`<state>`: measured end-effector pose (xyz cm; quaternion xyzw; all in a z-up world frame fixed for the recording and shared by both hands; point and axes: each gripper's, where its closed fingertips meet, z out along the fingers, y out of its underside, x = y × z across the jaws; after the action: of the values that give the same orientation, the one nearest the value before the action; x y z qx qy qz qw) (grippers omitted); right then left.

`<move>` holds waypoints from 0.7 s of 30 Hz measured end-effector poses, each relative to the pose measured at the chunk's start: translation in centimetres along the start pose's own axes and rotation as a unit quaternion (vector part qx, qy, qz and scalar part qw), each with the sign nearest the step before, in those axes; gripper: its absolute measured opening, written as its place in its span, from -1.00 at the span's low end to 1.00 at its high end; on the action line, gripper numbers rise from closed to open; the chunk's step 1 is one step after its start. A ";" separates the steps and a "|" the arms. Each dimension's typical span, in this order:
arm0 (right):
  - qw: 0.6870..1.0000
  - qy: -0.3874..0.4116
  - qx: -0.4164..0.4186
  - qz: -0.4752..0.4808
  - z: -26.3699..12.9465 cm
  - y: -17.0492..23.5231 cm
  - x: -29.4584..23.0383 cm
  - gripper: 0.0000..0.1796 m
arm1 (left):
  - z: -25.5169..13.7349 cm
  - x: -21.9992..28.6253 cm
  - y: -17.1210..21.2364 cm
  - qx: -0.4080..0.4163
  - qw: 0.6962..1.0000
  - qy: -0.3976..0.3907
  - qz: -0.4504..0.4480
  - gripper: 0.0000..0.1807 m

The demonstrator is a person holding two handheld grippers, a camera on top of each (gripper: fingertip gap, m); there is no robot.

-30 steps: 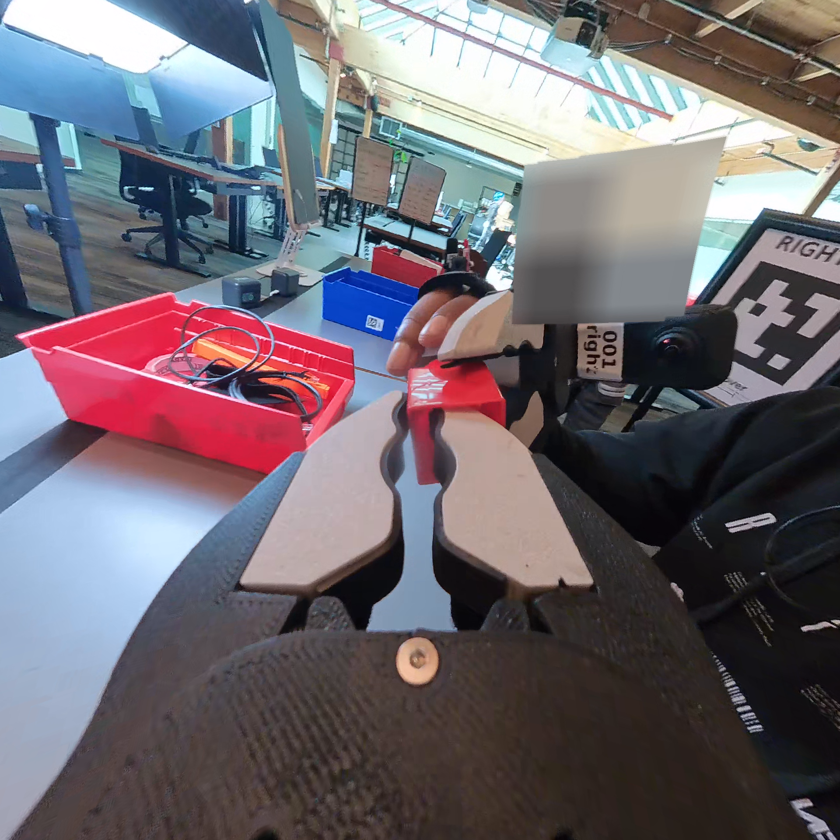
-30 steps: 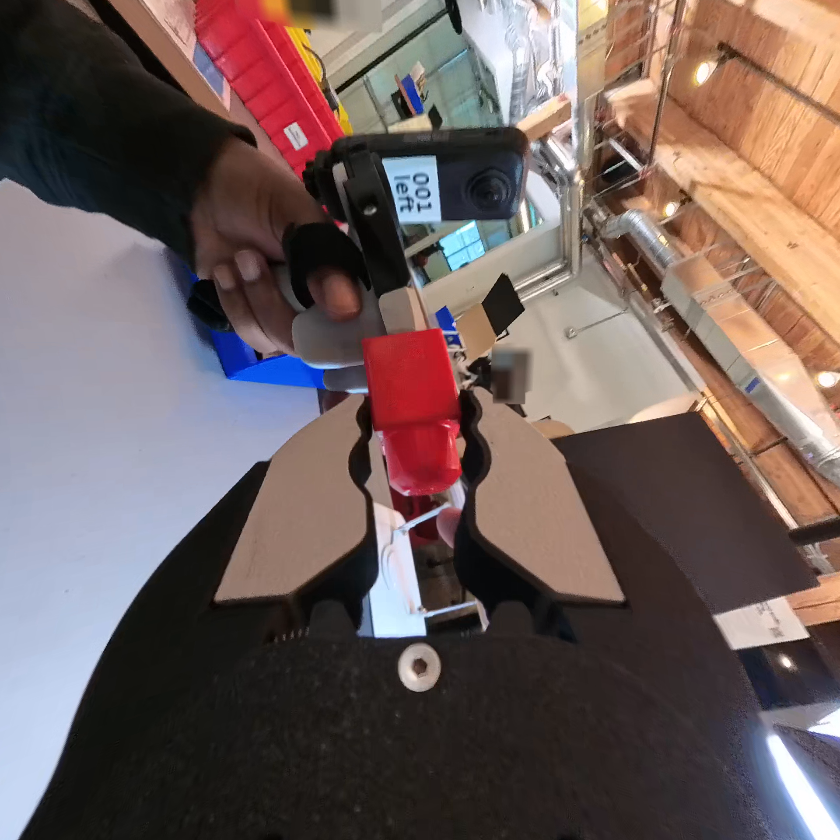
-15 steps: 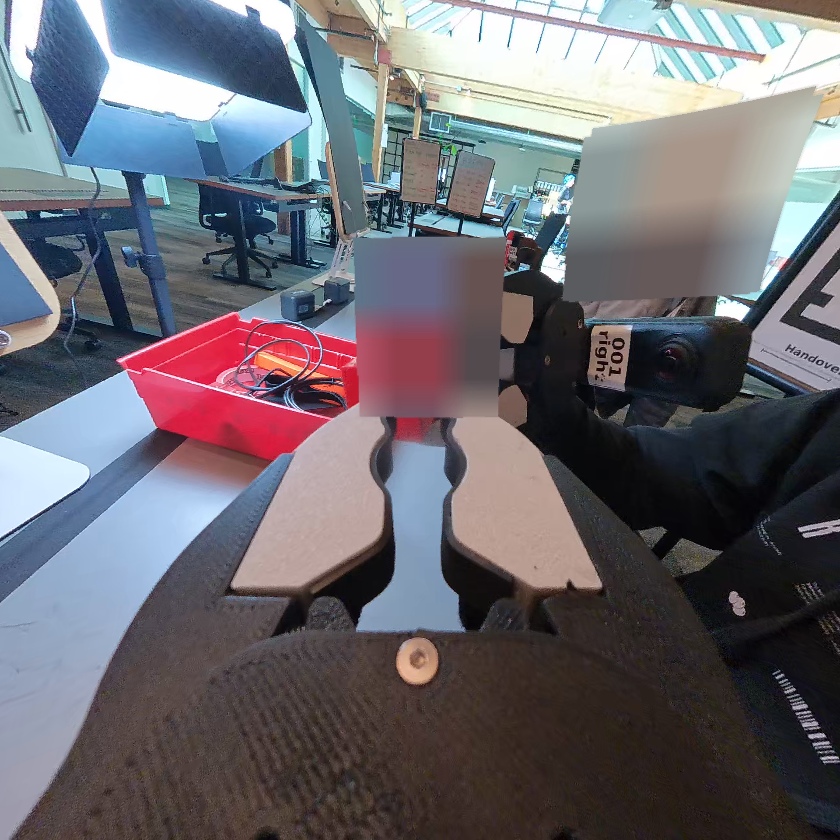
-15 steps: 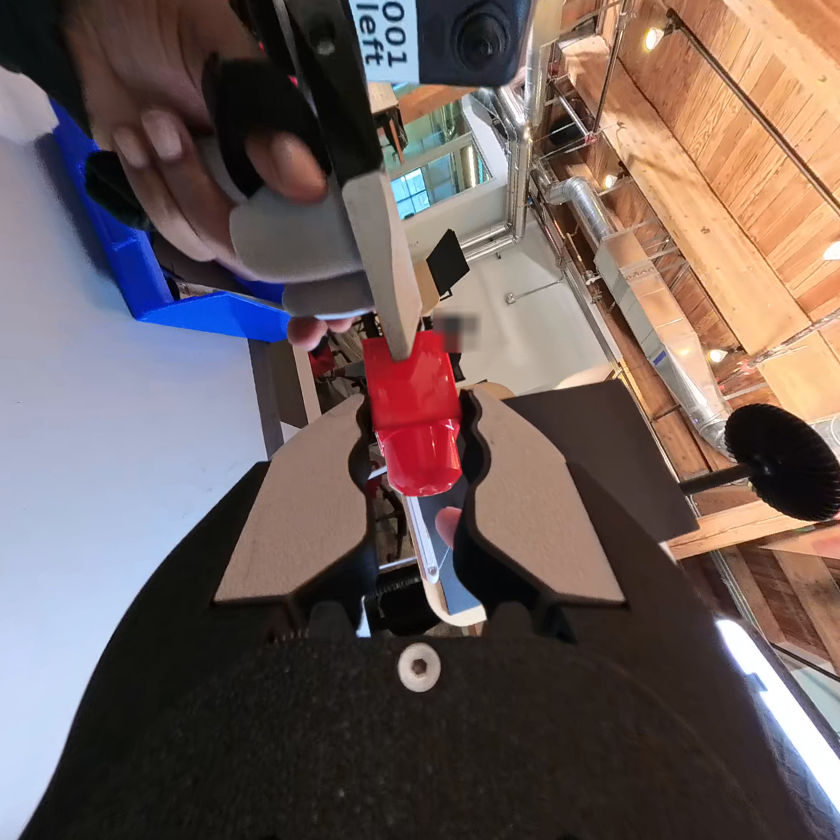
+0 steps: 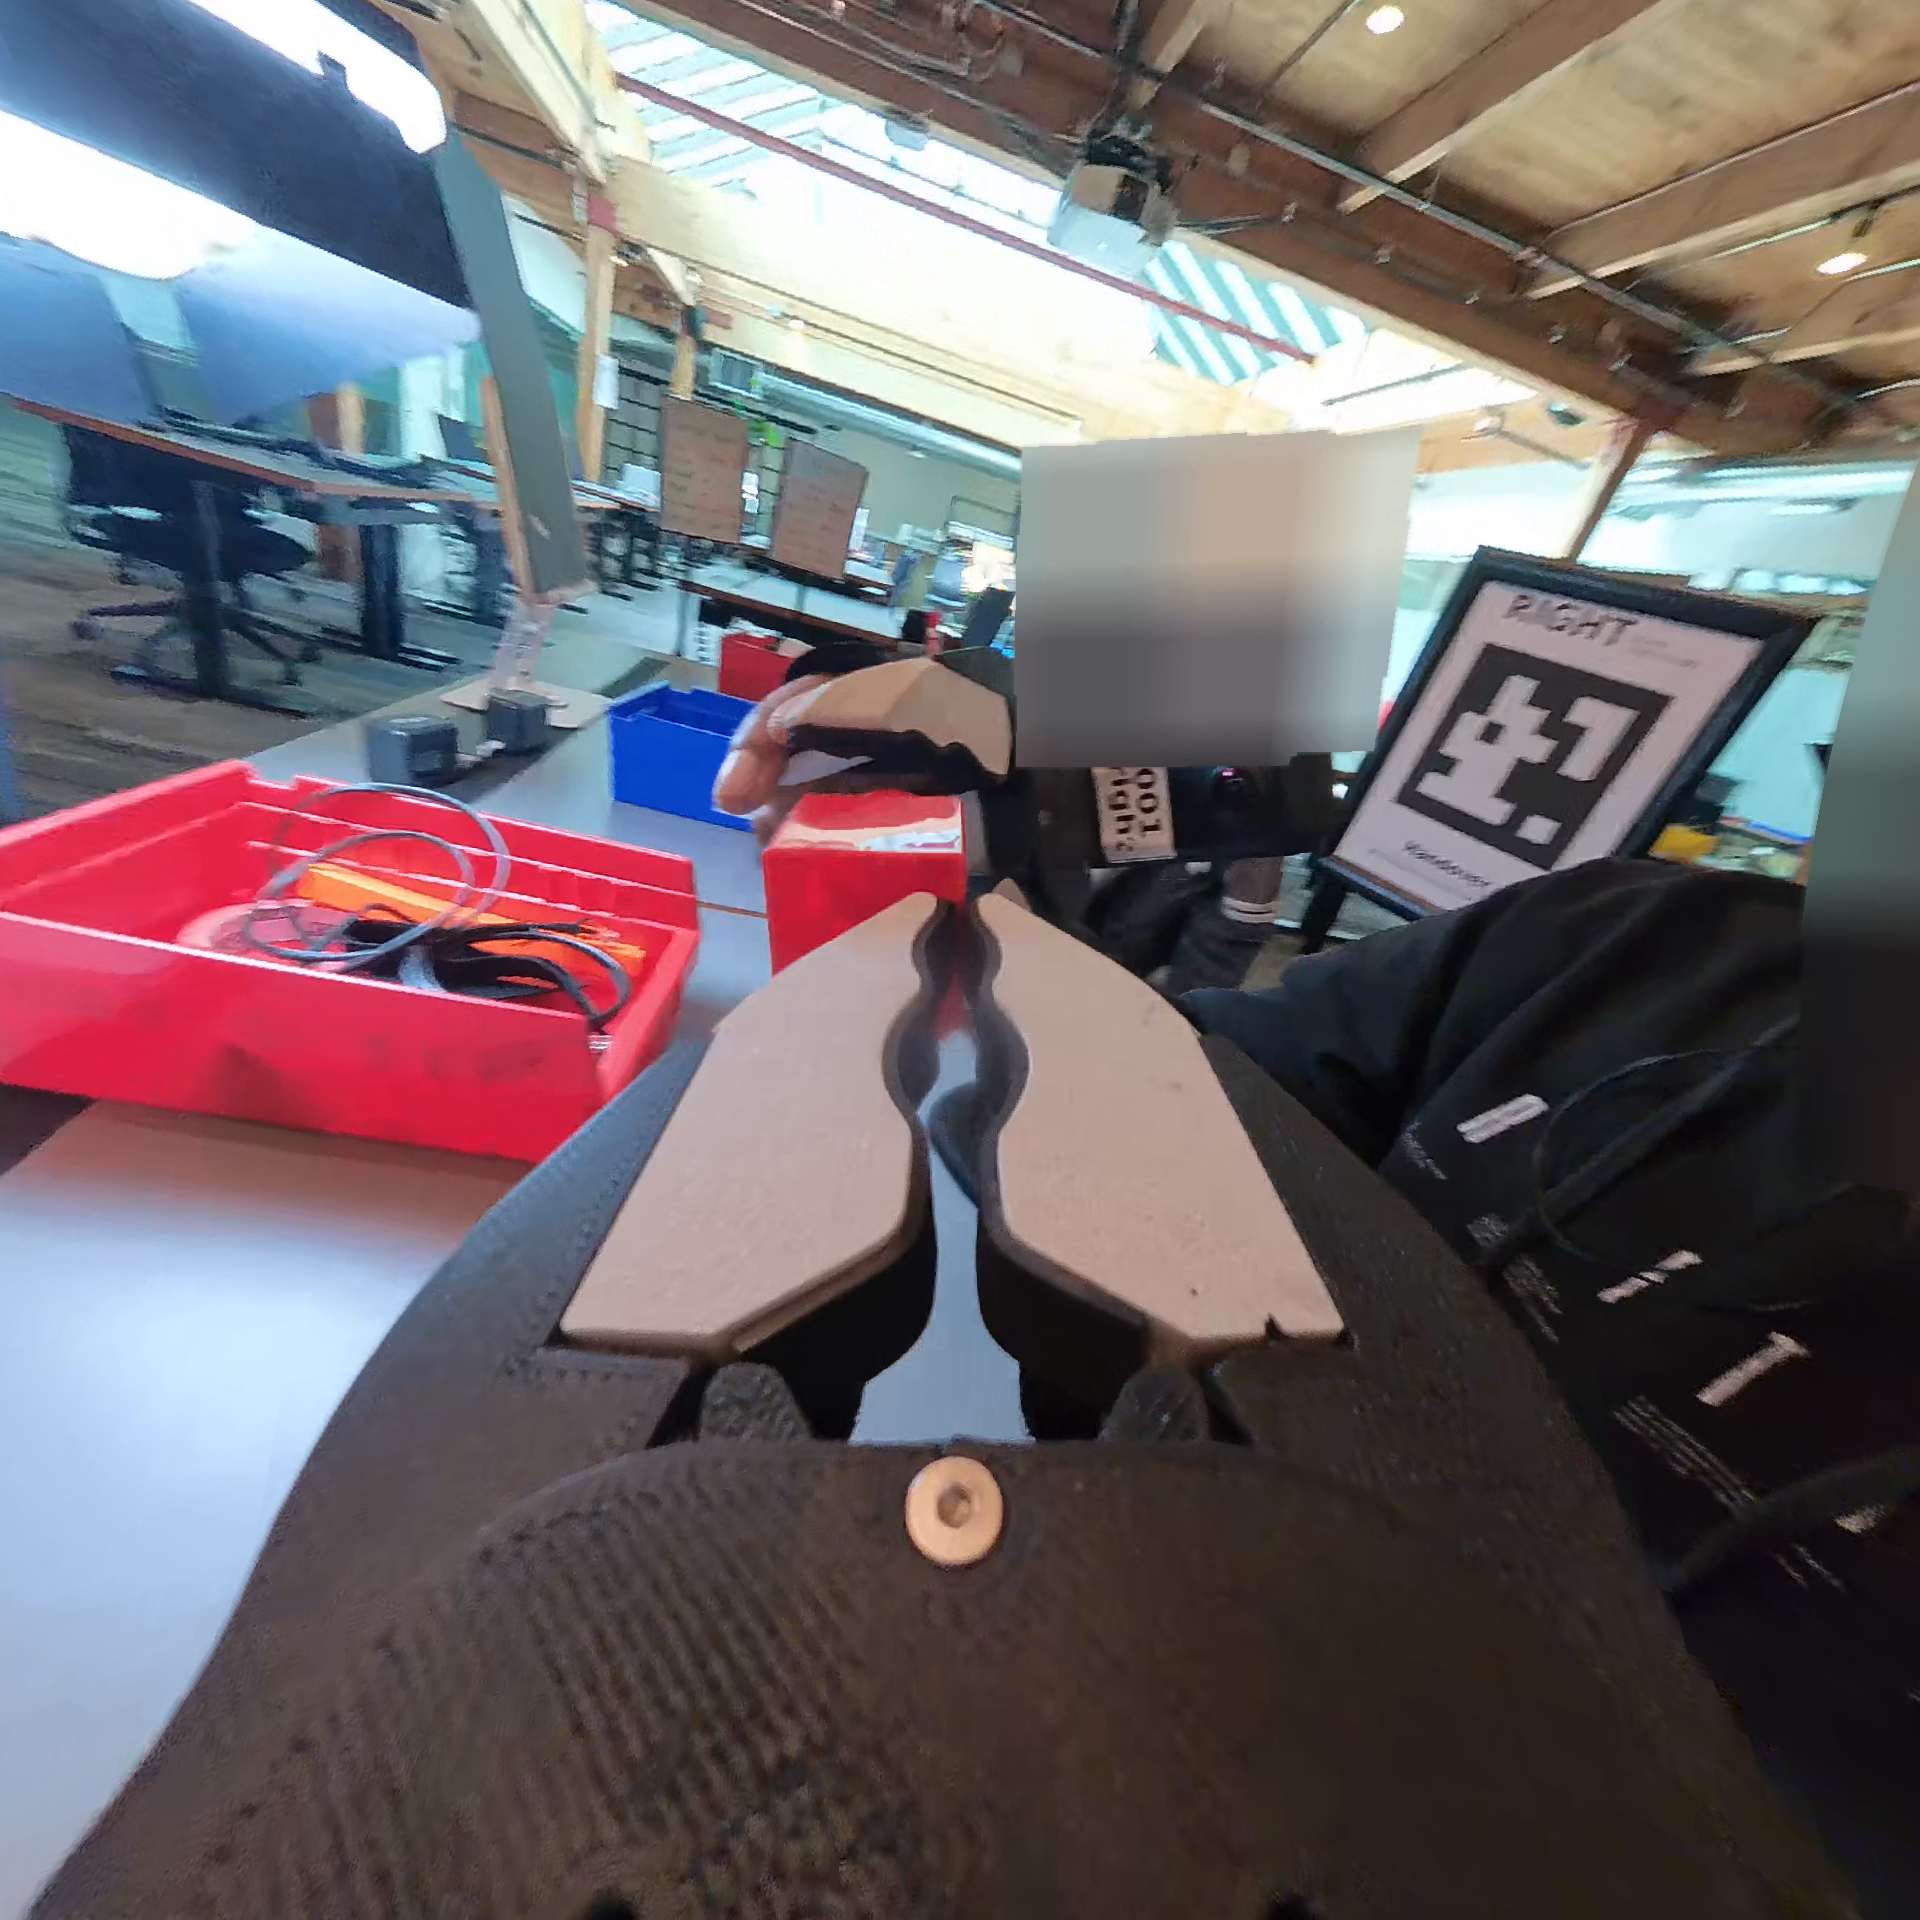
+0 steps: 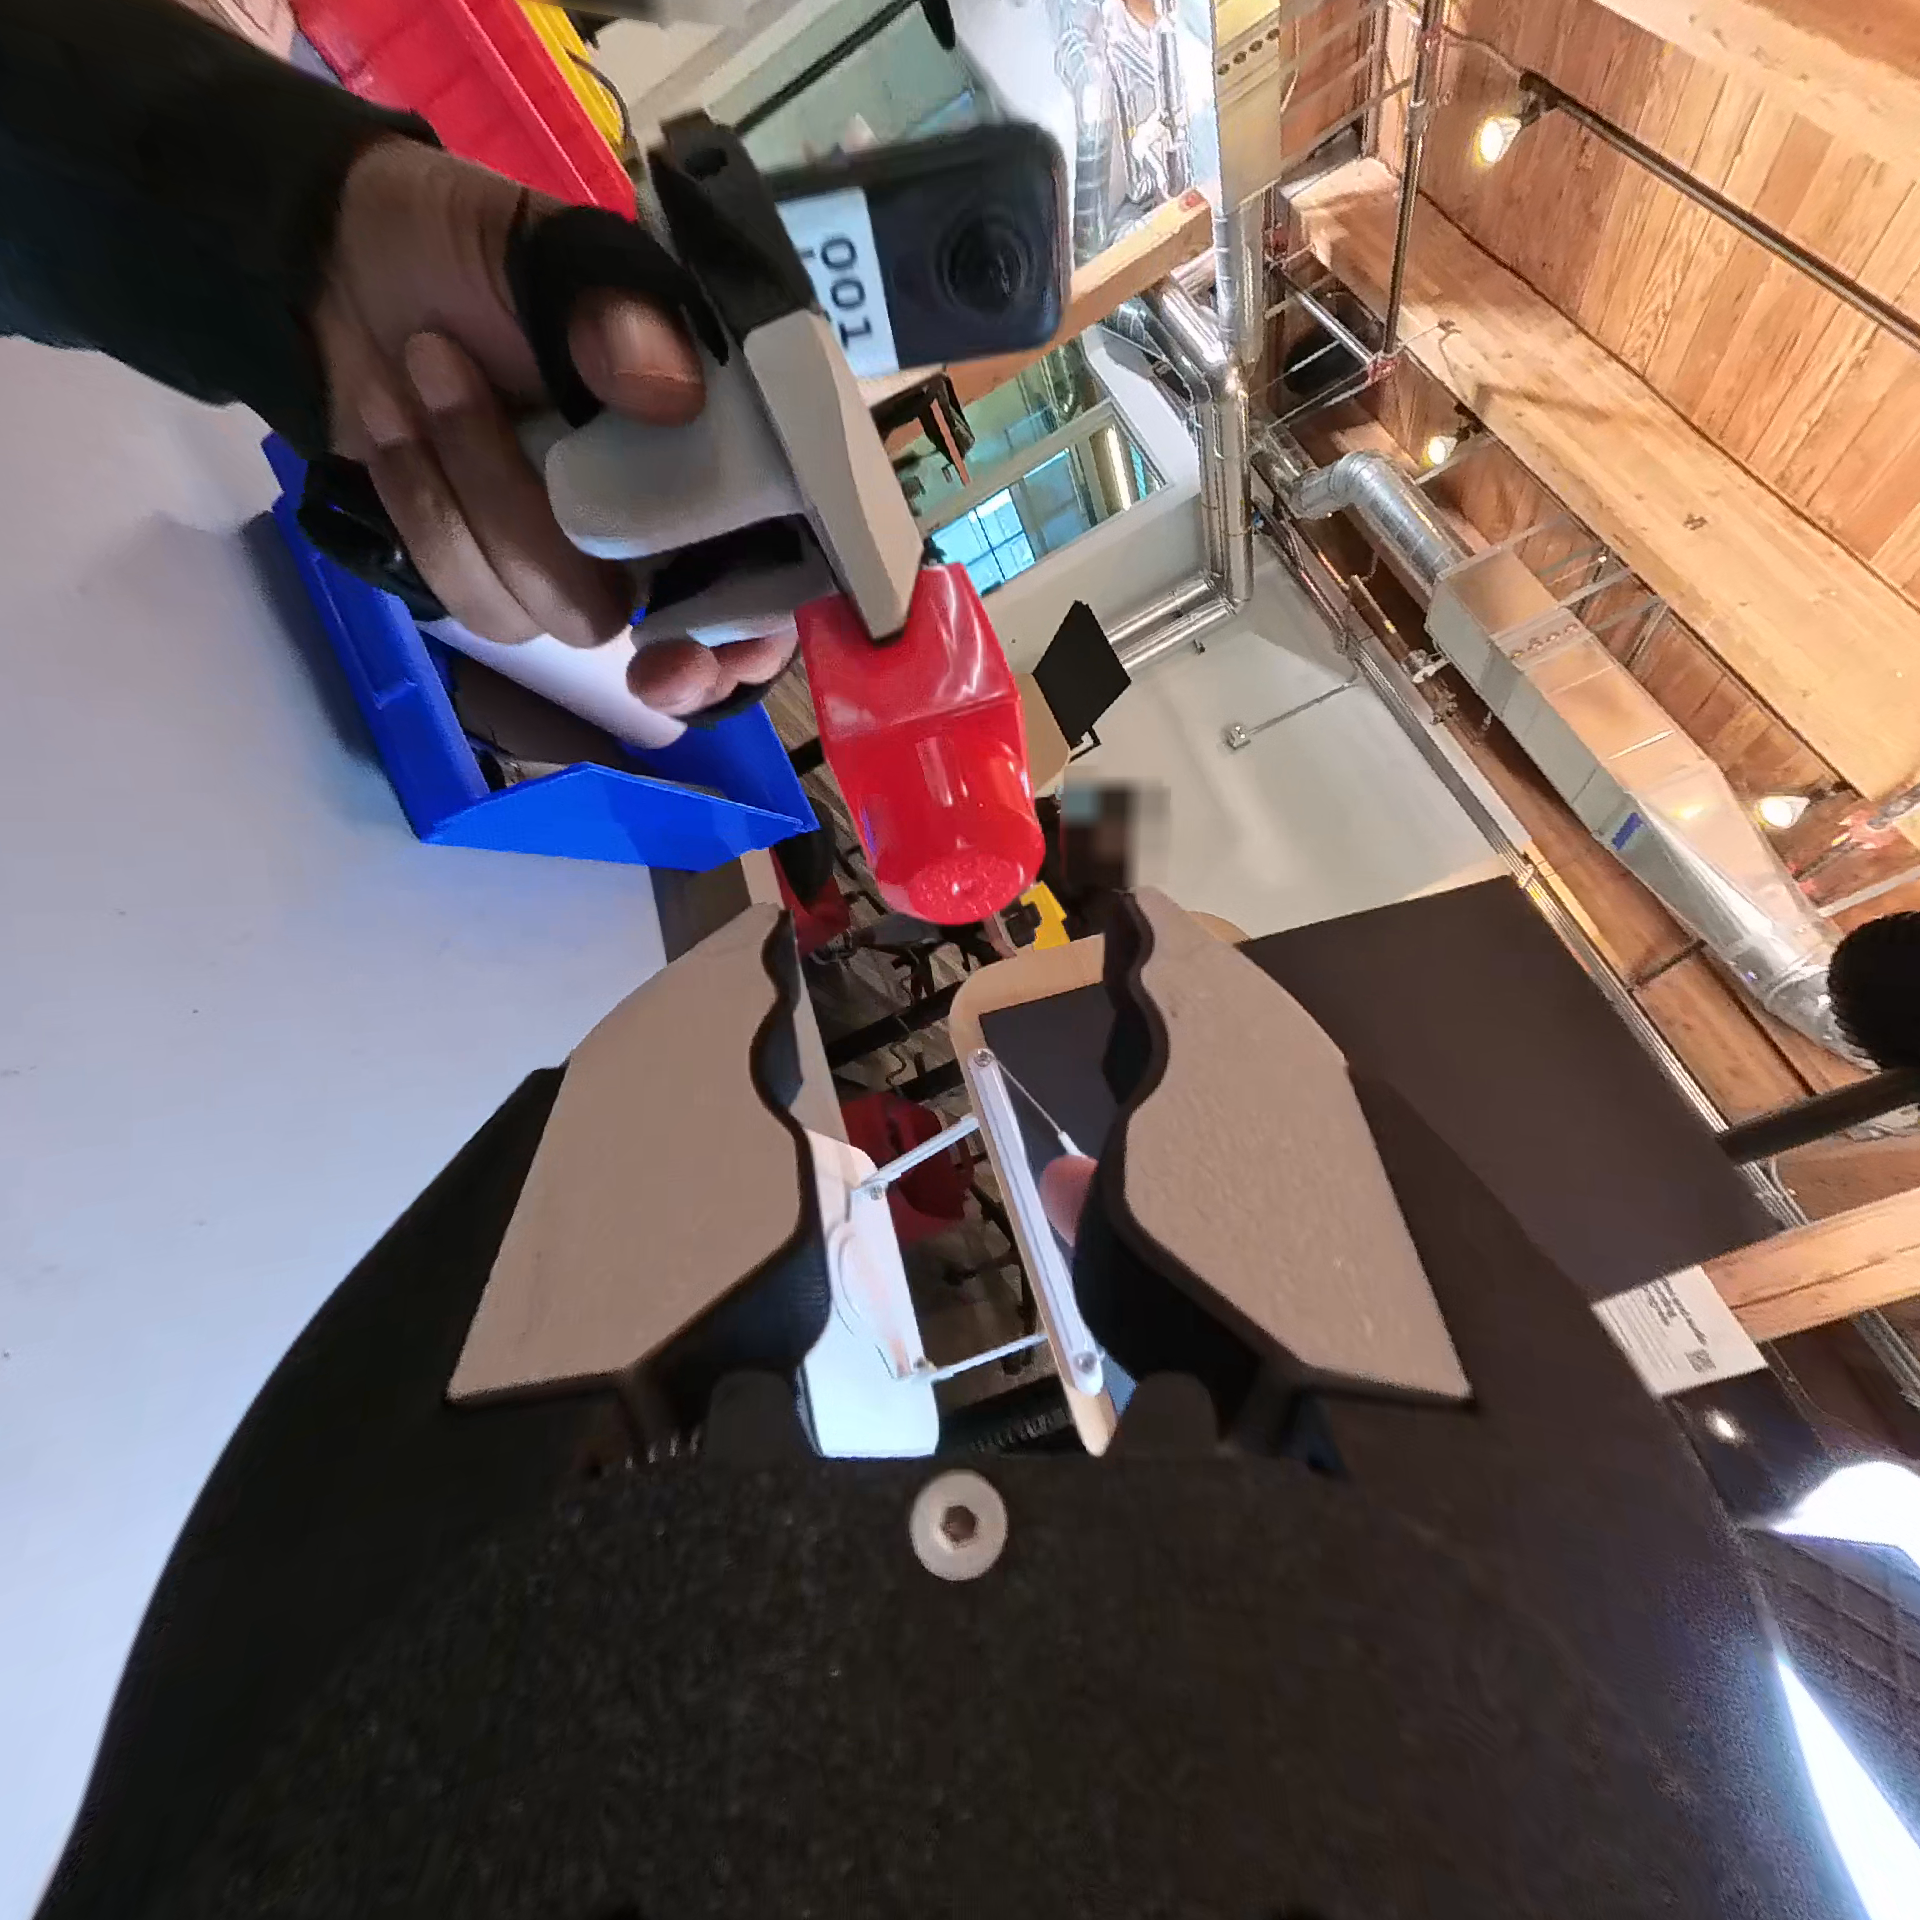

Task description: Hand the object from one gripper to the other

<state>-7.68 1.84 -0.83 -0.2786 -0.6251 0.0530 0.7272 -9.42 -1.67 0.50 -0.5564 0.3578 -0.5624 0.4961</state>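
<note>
The object is a red plastic piece [image 6: 914, 748] with a boxy body and a round end. My left gripper [image 5: 958, 909] is shut on the red piece [image 5: 862, 883], which sticks out past its fingertips. In the right wrist view the left gripper's grey finger [image 6: 842, 488] presses on the piece's boxy end, with a hand around its handle. My right gripper [image 6: 951, 925] is open and empty. Its fingertips sit just short of the piece's round end and do not touch it.
A red tray [image 5: 312, 1049] with cables lies on the grey table [image 5: 187, 1299] at the left. A blue bin [image 5: 675, 748] stands farther back and also shows in the right wrist view [image 6: 582, 810]. A framed marker sign [image 5: 1538, 748] stands at the right. A black sleeve [image 5: 1558, 1039] fills the right side. One gripper's finger ends stand about 5 cm off the other's.
My right gripper has opened, let go of the red piece and drawn back. My left gripper has closed on the piece and now holds it alone.
</note>
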 end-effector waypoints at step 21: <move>0.979 0.070 -0.155 -0.108 2.2 3.5 -0.4 -0.59 | 1.6 -6.2 2.5 -0.072 0.956 -0.269 0.089 -0.46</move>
<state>-8.92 5.33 -2.70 -0.3218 -0.5995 -0.1434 0.7187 -8.11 3.84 -3.37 -0.6873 0.2986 -0.3186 0.5805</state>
